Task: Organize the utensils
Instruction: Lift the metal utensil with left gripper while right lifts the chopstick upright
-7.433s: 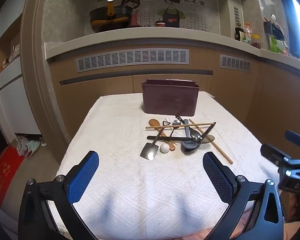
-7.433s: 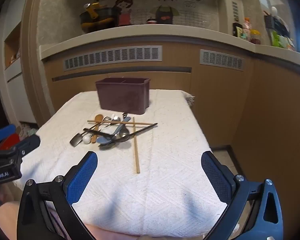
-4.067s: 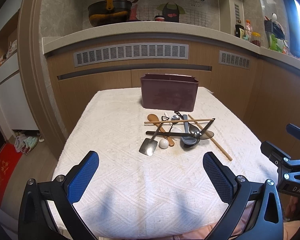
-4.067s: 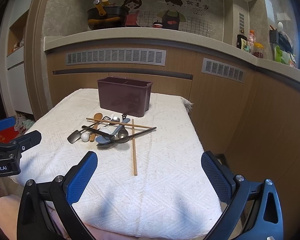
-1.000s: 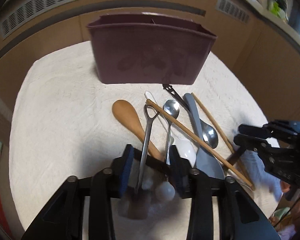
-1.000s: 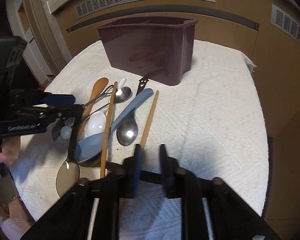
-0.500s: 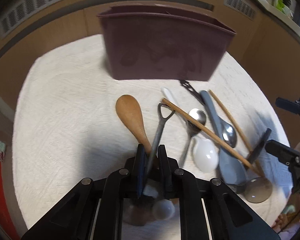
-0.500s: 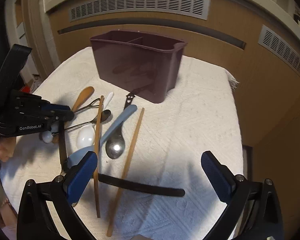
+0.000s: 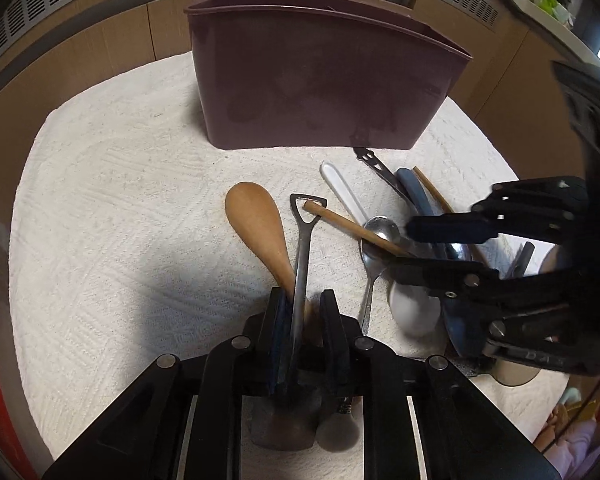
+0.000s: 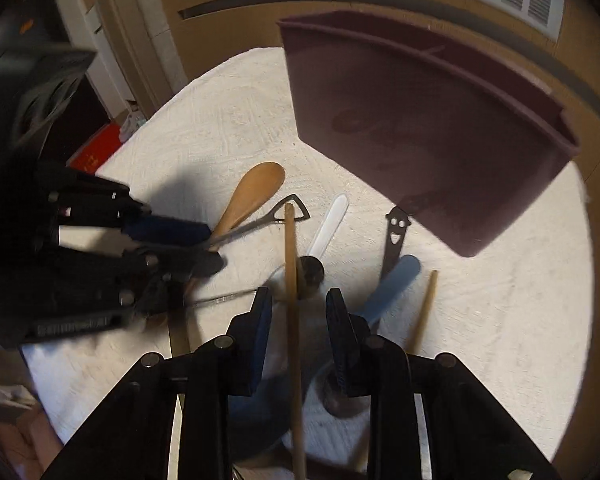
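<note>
A maroon utensil caddy (image 9: 320, 92) stands at the back of the white cloth. In front of it lies a pile of utensils. My left gripper (image 9: 306, 300) is shut on the handle of the metal shovel-shaped spoon (image 9: 304, 240), its jaws easing open a little. A wooden spoon (image 9: 256, 220) lies just beside that handle. My right gripper (image 10: 296, 300) is closing, with a wooden chopstick (image 10: 290, 240) between its pads and a gap on each side. In the left wrist view the right gripper (image 9: 404, 248) reaches in from the right.
A white spoon (image 9: 344, 192), a steel spoon (image 9: 380, 232), a blue spoon (image 10: 392, 288), a smiley-handled utensil (image 10: 396, 232) and a second chopstick (image 10: 424, 308) crowd the pile. The white cloth (image 9: 120, 240) ends at table edges, with wooden cabinets behind.
The right gripper has let go of the black handle, swung left over the pile and narrowed from wide open around a chopstick. The left gripper has closed on the shovel spoon's handle.
</note>
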A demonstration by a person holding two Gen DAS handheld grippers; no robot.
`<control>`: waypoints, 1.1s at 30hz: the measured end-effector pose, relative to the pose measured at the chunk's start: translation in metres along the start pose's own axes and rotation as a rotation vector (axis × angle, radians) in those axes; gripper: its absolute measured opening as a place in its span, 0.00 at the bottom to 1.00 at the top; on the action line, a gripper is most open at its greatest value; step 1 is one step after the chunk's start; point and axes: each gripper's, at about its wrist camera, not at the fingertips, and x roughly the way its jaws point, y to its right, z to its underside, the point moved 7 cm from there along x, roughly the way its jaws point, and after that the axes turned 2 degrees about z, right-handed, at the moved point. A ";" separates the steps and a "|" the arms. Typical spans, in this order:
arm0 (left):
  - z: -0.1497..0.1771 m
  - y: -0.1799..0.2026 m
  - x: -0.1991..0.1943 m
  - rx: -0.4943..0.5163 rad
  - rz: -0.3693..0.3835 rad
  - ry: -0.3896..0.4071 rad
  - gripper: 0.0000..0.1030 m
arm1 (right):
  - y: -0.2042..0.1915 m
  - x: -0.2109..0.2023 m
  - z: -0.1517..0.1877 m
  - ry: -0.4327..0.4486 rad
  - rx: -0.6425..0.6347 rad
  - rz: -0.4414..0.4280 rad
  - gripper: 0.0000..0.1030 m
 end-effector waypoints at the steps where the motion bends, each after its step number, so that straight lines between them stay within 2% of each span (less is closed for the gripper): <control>1: -0.001 0.000 0.001 -0.003 -0.006 0.011 0.16 | 0.003 0.003 -0.002 -0.016 0.030 -0.031 0.15; 2: -0.002 0.001 0.001 -0.011 -0.012 0.024 0.16 | 0.005 0.006 -0.003 -0.040 0.065 -0.063 0.06; 3: -0.002 0.001 0.000 -0.023 -0.015 0.039 0.12 | 0.007 0.005 -0.003 -0.036 0.091 -0.072 0.05; 6: 0.002 0.002 -0.015 -0.074 -0.001 0.123 0.09 | 0.009 -0.013 0.004 0.026 0.076 0.011 0.05; 11: 0.002 0.015 -0.051 -0.163 0.059 0.294 0.04 | 0.008 -0.054 0.020 0.127 0.103 0.012 0.05; 15: 0.002 0.019 -0.076 -0.189 0.091 0.359 0.04 | 0.012 -0.082 0.026 0.196 0.143 0.032 0.05; 17: 0.000 0.017 -0.085 -0.179 0.080 0.377 0.04 | 0.016 -0.092 0.026 0.218 0.149 0.042 0.04; 19: -0.002 0.013 -0.088 -0.152 0.061 0.351 0.05 | 0.021 -0.097 0.029 0.220 0.166 0.038 0.04; 24: -0.001 0.021 -0.056 0.026 0.033 0.175 0.09 | 0.026 -0.093 0.035 0.212 0.187 0.028 0.05; 26: -0.004 0.024 -0.039 0.093 0.016 0.096 0.18 | 0.029 -0.094 0.040 0.212 0.199 0.017 0.05; 28: -0.009 0.028 -0.031 0.150 0.005 0.059 0.35 | 0.031 -0.091 0.046 0.207 0.210 0.013 0.05; 29: -0.013 0.034 -0.028 0.185 0.017 0.046 0.39 | 0.032 -0.089 0.048 0.206 0.215 0.011 0.05; 30: -0.017 0.040 -0.025 0.223 0.033 0.030 0.51 | 0.034 -0.087 0.050 0.203 0.221 0.006 0.05; 31: -0.022 0.044 -0.021 0.258 0.034 0.017 0.57 | 0.035 -0.085 0.052 0.200 0.225 0.000 0.05; 33: -0.030 0.047 -0.012 0.294 0.010 0.000 0.57 | 0.037 -0.082 0.055 0.196 0.233 -0.010 0.05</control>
